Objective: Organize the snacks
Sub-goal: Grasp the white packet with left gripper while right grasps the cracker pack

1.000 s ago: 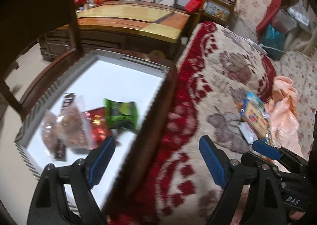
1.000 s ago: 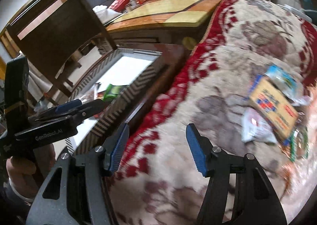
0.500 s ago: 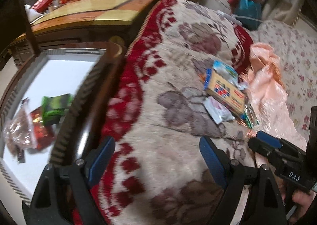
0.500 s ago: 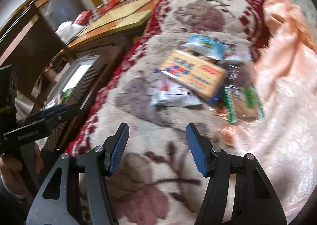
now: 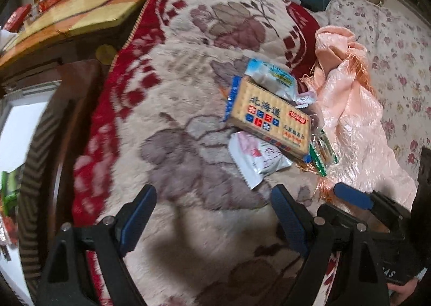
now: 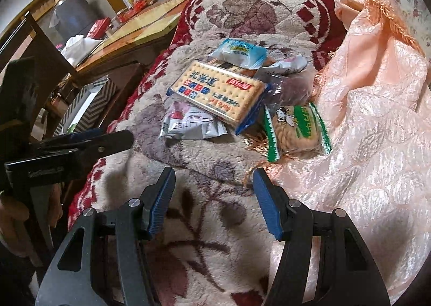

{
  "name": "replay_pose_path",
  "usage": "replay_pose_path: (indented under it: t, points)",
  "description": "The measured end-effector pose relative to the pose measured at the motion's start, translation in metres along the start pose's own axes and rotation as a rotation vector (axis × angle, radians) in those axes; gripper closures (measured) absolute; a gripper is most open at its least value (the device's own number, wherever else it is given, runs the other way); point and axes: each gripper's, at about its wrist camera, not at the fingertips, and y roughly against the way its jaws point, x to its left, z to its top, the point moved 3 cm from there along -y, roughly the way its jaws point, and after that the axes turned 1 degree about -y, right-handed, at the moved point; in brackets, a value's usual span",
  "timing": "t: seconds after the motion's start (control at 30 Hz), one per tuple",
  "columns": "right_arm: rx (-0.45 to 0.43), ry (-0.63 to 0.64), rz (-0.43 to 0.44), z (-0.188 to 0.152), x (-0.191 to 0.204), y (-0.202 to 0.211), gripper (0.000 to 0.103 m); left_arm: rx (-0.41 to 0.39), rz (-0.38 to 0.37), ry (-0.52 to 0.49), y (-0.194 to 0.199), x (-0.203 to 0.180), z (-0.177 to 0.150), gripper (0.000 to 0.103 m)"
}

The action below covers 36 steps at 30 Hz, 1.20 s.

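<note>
A pile of snacks lies on the floral blanket [image 5: 188,128]. On top is a yellow cracker pack [image 5: 269,120] [image 6: 218,90]. A white and pink pouch [image 5: 256,158] [image 6: 191,123] lies in front of it, a light blue pouch [image 5: 272,77] [image 6: 237,51] behind it, and a green biscuit pack [image 6: 296,128] [image 5: 322,152] to its right. My left gripper [image 5: 215,209] is open and empty, short of the pile. My right gripper [image 6: 212,190] is open and empty, just before the pile. The left gripper also shows in the right wrist view [image 6: 80,141].
A pink satin cloth [image 6: 377,117] lies right of the snacks. A striped box with a white floor [image 5: 16,131] [image 6: 86,101] stands left of the blanket, with snack packs [image 5: 8,190] inside. A wooden table [image 5: 67,15] and a dark chair [image 6: 35,58] stand beyond.
Both grippers have swung right, away from the striped box and toward the snack pile on the blanket. The pile is now closer and more central. Both stay open.
</note>
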Motion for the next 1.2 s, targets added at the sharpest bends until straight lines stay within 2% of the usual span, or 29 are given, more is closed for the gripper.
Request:
replay_pose_path:
  t: [0.1, 0.2, 0.5, 0.6, 0.63, 0.67, 0.7, 0.77, 0.87, 0.97, 1.03, 1.1, 1.2]
  points:
    - [0.001, -0.041, 0.012, 0.0, -0.009, 0.001, 0.043, 0.026, -0.029, 0.038, -0.013, -0.007, 0.009, 0.015]
    - [0.006, -0.058, 0.011, 0.0, -0.014, 0.002, 0.043, 0.045, -0.031, 0.034, -0.028, -0.021, 0.017, 0.015]
    - [-0.009, -0.125, 0.044, 0.003, -0.029, 0.006, 0.043, 0.105, 0.121, -0.025, -0.076, -0.048, 0.038, 0.014]
    - [-0.015, -0.135, 0.043, 0.004, -0.032, 0.006, 0.043, 0.084, 0.118, -0.03, -0.078, -0.047, 0.039, 0.016]
    - [-0.018, -0.139, 0.042, 0.004, -0.033, 0.007, 0.043, 0.071, 0.111, -0.02, -0.076, -0.042, 0.039, 0.026]
    - [-0.019, -0.141, 0.044, 0.004, -0.033, 0.007, 0.043, 0.064, 0.118, -0.019, -0.074, -0.038, 0.04, 0.04]
    - [-0.021, -0.142, 0.046, 0.005, -0.033, 0.007, 0.043, 0.059, 0.119, -0.021, -0.071, -0.034, 0.04, 0.046]
    - [-0.024, -0.139, 0.045, 0.005, -0.032, 0.007, 0.043, 0.054, 0.081, -0.014, -0.065, -0.022, 0.04, 0.069]
    - [-0.031, -0.118, 0.055, 0.008, -0.027, 0.007, 0.043, 0.055, 0.031, 0.009, -0.055, -0.005, 0.033, 0.078]
    - [-0.039, -0.033, 0.058, 0.017, -0.01, 0.004, 0.043, 0.035, 0.02, 0.021, -0.041, 0.005, 0.023, 0.08]
    - [-0.039, 0.066, 0.033, 0.029, 0.005, -0.002, 0.038, 0.015, 0.019, 0.015, -0.03, 0.008, 0.018, 0.082]
    - [-0.038, 0.2, -0.007, 0.046, 0.022, -0.012, 0.038, 0.013, -0.002, 0.023, -0.022, 0.012, 0.014, 0.083]
    - [0.004, 0.395, -0.022, 0.07, 0.044, -0.035, 0.038, 0.023, -0.037, 0.032, -0.015, 0.021, 0.009, 0.084]
